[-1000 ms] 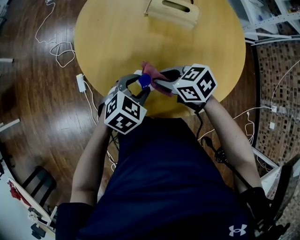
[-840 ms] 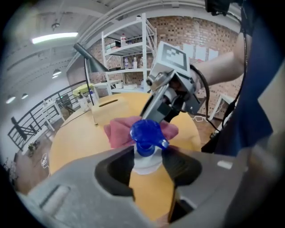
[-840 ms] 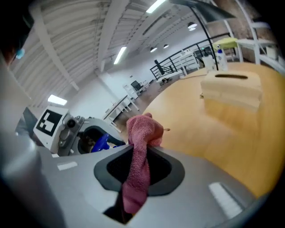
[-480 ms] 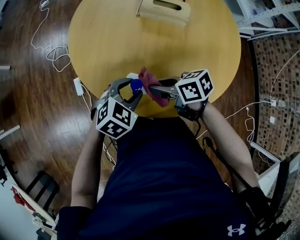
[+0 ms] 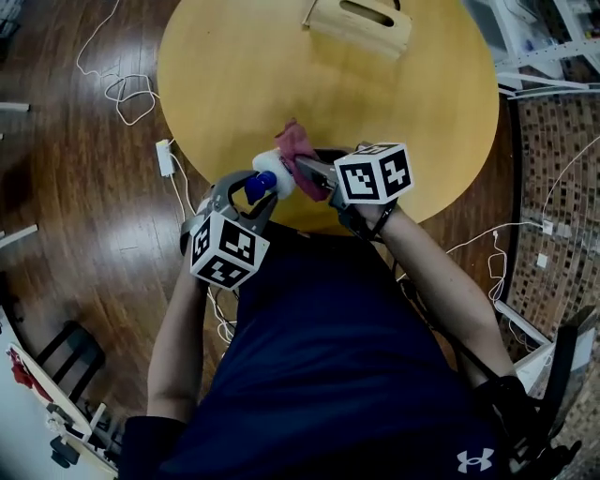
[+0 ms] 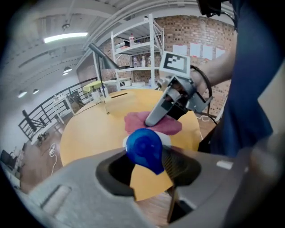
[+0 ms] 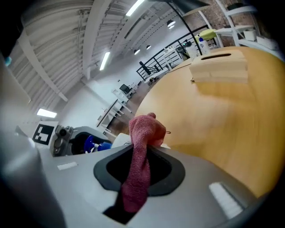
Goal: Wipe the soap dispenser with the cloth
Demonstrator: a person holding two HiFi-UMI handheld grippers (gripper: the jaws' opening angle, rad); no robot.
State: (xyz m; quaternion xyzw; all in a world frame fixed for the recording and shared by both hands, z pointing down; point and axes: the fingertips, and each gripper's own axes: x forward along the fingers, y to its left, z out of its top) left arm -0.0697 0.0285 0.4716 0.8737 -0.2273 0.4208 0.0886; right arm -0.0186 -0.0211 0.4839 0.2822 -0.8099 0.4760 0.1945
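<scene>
Touching soap dispenser (image 5: 274, 166): cloth (image 5: 298, 150) | far table (image 5: 234, 84) edge: wooden box (image 5: 361, 23)

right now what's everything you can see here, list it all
soap dispenser: one, white with blue pump, at the table's near edge
cloth: one, pinkish red, at the dispenser's side
table: one, yellow wood, round
wooden box: one, pale, slotted, table's far edge
cables: several, white, floor left of the table
shelving: one, white, beyond the table
left tongs: one, grey, shut on the soap dispenser
right tongs: one, grey, shut on the cloth
shirt: one, dark blue, on the person
</scene>
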